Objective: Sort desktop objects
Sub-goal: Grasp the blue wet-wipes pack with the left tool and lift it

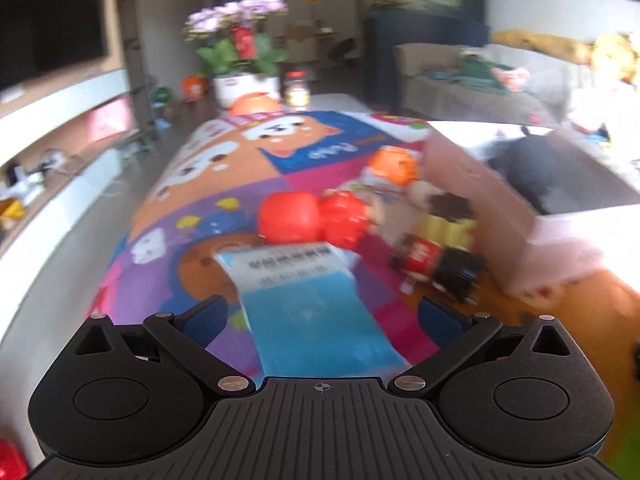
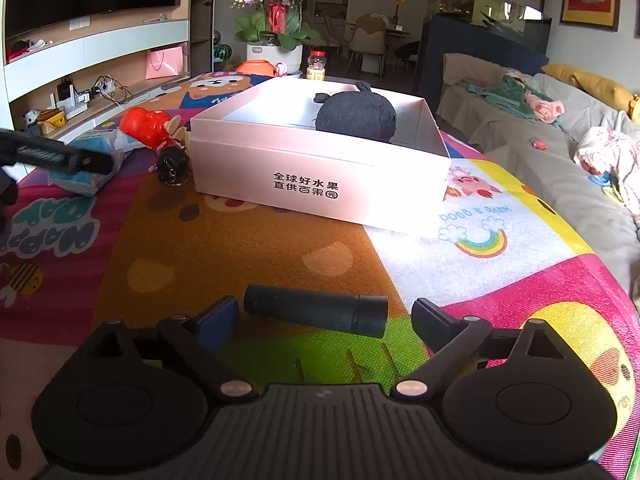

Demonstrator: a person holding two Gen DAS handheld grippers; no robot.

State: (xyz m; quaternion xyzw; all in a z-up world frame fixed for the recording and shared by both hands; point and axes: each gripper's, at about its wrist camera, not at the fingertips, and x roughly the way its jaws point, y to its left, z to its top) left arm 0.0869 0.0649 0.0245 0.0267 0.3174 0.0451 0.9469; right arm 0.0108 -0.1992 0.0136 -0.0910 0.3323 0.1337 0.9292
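Black plush toy (image 2: 356,114) inside open pink box (image 2: 320,168)

Left wrist view heavily motion-blurred throughout, only the left tool (image 1: 320,316) sharp, daylight glare washing out the white box (image 1: 560,236), right wrist view sharp, box front (image 2: 316,184) overexposed, fisheye curvature bending shelves (image 2: 92,56) and play mat (image 2: 240,248) edges, corners dim.
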